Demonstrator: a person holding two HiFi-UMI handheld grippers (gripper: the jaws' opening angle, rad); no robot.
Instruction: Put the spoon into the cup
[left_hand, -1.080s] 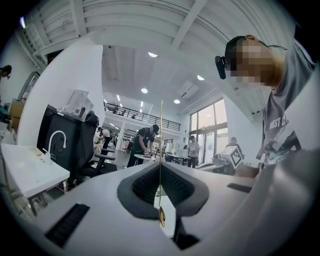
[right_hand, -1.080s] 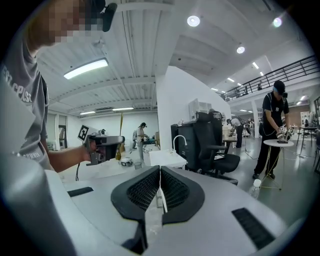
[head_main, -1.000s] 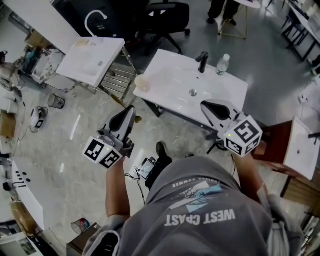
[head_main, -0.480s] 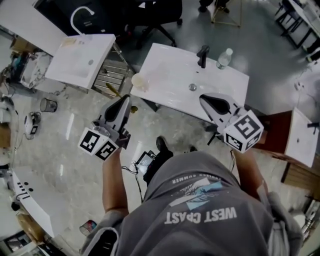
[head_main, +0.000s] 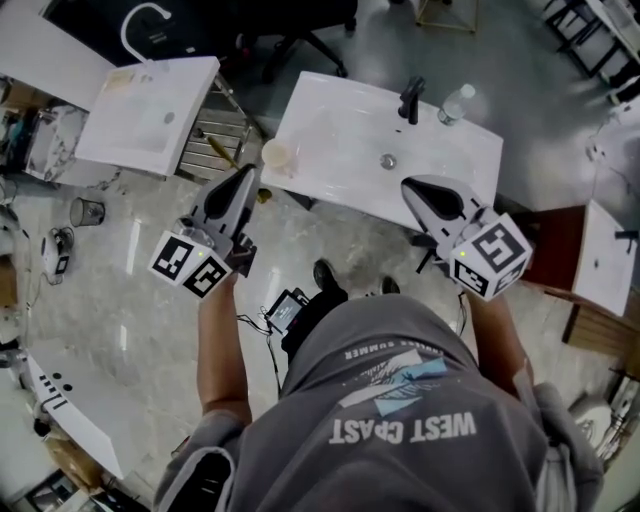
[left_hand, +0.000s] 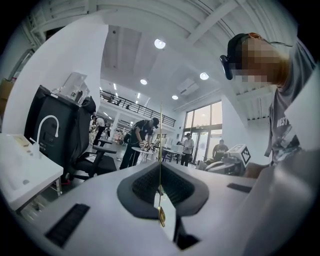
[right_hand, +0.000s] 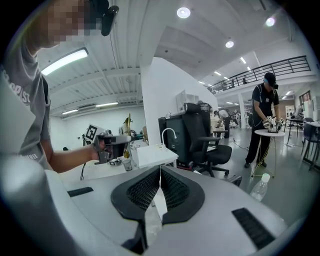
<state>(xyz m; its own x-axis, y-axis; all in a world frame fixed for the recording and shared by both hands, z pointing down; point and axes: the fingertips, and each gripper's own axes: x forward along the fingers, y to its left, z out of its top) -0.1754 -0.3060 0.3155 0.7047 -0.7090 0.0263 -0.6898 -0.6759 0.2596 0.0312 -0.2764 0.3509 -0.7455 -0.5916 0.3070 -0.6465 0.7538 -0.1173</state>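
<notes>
Plainly, the left gripper (left_hand: 160, 186) has its jaws pressed together on the spoon (left_hand: 160, 145), a thin gold piece seen edge-on that rises straight up out of the seam between the pads, with a small gold oval showing low in the same seam. From the right gripper view the same left gripper (right_hand: 116, 143) is carried level by a bare forearm, and the spoon (right_hand: 129, 124) stands upright above its jaws. In the head view the left gripper (head_main: 246, 182) is out over the floor just short of the white sink counter (head_main: 340, 170), and a bit of gold from the spoon (head_main: 263, 195) shows at its tip. The cup (head_main: 277, 156), pale and empty-looking, stands on the counter's near left corner, close to the spoon but not touching it; the spoon is outside the cup. The right gripper (right_hand: 160, 176) has its ribbed pads closed against each other at the tip with nothing between them. In the head view the right gripper (head_main: 410, 188) hangs over the counter's near edge, well apart from the cup. On the far side of the counter stand a dark tap (head_main: 410, 98) and a clear bottle (head_main: 455, 103), with the drain (head_main: 388, 161) between them and the grippers.
</notes>
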